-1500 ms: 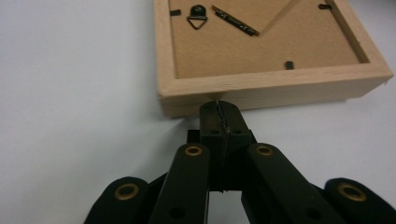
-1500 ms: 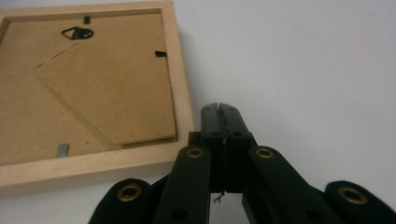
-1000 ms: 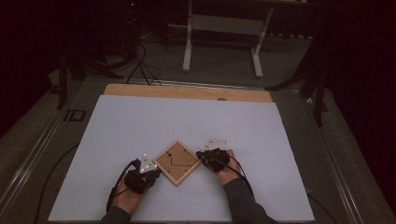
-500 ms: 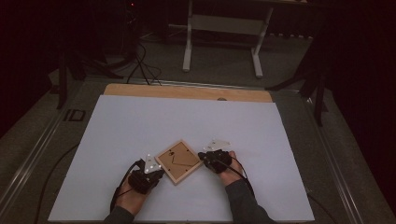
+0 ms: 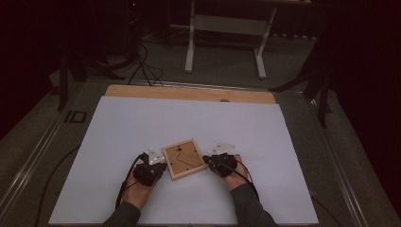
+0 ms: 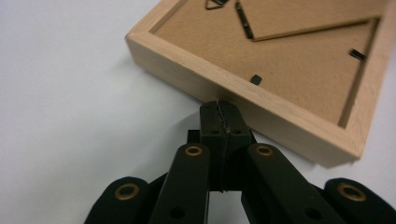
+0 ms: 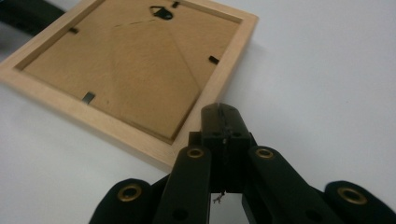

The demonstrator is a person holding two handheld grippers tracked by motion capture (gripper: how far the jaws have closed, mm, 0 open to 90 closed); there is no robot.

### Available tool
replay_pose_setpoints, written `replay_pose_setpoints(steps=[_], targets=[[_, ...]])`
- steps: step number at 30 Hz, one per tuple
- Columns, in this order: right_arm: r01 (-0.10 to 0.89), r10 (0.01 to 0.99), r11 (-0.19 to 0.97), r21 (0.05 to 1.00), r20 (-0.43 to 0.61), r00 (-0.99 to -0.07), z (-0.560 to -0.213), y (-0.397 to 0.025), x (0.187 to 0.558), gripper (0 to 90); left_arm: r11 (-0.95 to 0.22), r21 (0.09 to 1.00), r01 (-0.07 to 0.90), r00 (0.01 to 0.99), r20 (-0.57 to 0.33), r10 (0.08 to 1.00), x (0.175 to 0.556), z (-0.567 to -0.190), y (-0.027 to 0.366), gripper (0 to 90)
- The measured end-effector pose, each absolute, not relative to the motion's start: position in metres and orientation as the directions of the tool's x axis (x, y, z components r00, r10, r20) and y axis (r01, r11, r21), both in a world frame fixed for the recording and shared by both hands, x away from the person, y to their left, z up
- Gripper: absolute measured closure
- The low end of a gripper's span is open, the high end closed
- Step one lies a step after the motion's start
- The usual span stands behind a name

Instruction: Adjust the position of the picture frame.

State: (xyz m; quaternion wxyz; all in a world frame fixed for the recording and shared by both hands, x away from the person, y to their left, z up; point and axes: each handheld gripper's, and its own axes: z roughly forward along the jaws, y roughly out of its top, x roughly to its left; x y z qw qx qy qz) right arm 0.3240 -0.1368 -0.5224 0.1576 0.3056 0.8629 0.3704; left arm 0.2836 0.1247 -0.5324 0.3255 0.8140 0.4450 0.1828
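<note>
Wooden frame [image 5: 183,159] between closed grippers

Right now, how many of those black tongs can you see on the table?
2. The left tongs sit at the picture frame's left edge, the right tongs at its right edge, both shut.

A small light-wood picture frame [image 5: 184,159] lies face down, brown backing up, near the white table's [image 5: 142,123] front edge.
</note>
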Motion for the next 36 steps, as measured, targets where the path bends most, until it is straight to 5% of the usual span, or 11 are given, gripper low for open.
replay_pose_setpoints(steps=[36], targets=[[0.336, 0.541, 0.581, 0.741, -0.044, -0.84, -0.523, -0.116, 0.297, 89.9, -0.296, 0.751, 0.59, 0.501, -0.053, 0.864, 0.317, -0.522, 0.149, 89.4]])
